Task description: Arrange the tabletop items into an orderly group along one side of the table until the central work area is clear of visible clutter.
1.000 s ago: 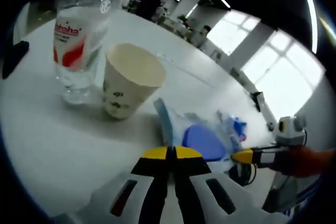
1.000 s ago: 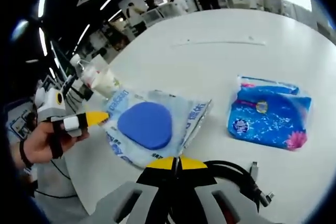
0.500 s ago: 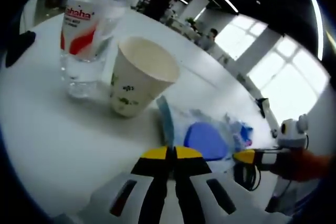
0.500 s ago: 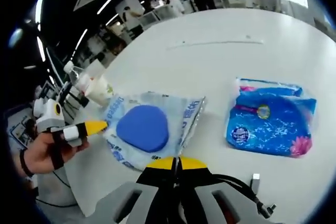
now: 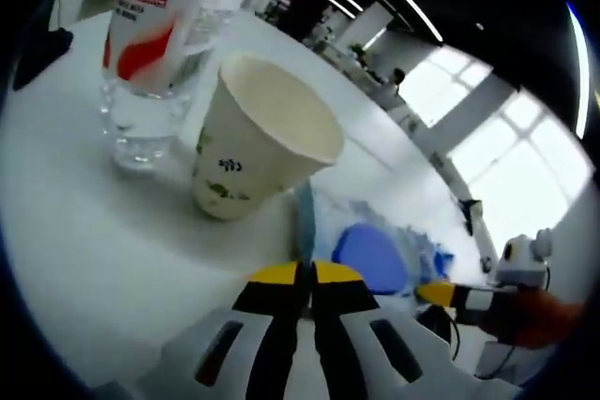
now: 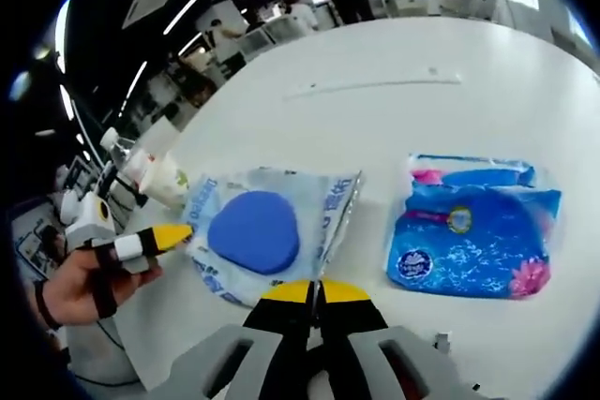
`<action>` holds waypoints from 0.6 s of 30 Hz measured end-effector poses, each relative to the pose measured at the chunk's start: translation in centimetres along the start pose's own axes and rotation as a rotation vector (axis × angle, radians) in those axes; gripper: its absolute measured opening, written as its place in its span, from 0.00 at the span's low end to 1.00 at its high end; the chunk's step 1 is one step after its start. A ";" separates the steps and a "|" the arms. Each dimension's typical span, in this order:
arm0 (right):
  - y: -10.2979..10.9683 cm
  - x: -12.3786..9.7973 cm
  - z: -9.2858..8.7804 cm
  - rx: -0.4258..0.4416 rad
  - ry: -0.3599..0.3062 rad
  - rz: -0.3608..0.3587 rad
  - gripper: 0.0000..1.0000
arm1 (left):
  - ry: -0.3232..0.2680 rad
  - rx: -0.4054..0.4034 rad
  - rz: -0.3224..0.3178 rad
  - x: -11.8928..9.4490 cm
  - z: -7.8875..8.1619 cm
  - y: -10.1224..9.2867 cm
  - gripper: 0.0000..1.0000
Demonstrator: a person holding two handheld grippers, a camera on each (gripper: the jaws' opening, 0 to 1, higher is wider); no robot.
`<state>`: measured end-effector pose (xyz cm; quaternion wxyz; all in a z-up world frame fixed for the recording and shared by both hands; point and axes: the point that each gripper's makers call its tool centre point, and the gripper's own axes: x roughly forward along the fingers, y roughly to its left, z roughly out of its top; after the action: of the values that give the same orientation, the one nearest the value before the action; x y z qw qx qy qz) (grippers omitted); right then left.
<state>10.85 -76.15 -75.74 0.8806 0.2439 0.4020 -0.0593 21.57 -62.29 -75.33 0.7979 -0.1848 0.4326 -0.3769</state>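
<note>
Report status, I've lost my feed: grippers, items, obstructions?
Both grippers shut, holding nothing. Wipes pack between them; paper cup and water bottle grouped beside it. Blue tissue pack lies apart, mid-table.

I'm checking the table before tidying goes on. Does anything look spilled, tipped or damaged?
Nothing stands out. The paper cup and water bottle stand upright, and the wipes pack and blue tissue pack lie flat and intact on the dry white table.

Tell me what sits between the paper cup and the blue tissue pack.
In the right gripper view, the clear wet-wipe pack with the blue lid lies between the paper cup and the blue tissue pack. Bare white table separates it from the tissue pack.
</note>
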 end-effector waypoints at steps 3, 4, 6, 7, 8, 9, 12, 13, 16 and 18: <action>0.4 -0.2 0.2 0.000 -0.005 0.004 0.00 | -0.004 -0.015 -0.003 0.1 0.2 0.1 0.00; 0.5 -0.2 0.2 0.004 -0.007 0.006 0.00 | -0.007 -0.015 -0.003 0.1 0.3 0.0 0.00; 0.6 0.0 0.5 0.011 -0.012 0.008 0.00 | -0.014 -0.031 0.005 0.2 0.6 0.3 0.01; 0.6 0.3 0.7 0.012 -0.015 0.007 0.00 | -0.017 -0.048 0.013 0.3 0.6 0.4 0.01; 0.5 0.5 0.9 0.013 -0.019 0.005 0.00 | -0.024 -0.075 0.019 0.5 0.8 0.6 0.01; 0.4 0.5 0.9 0.020 -0.025 0.004 0.00 | -0.028 -0.079 0.022 0.6 1.1 0.6 0.01; 0.2 0.9 1.3 0.044 -0.034 0.008 0.00 | -0.034 -0.081 0.027 0.4 1.2 0.6 0.01; 0.7 0.6 1.2 0.040 -0.034 0.007 0.00 | -0.030 -0.075 0.027 0.5 1.2 0.7 0.01; 0.8 0.6 1.0 -0.007 -0.031 0.021 0.01 | -0.020 -0.056 0.031 0.2 0.9 1.0 0.04; 0.4 0.5 0.5 -0.025 -0.013 0.016 0.07 | -0.017 -0.050 0.037 -0.1 0.7 1.3 0.08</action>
<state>11.63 -75.98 -75.67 0.8866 0.2357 0.3950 -0.0491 22.70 -61.36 -75.69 0.8037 -0.1997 0.4383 -0.3496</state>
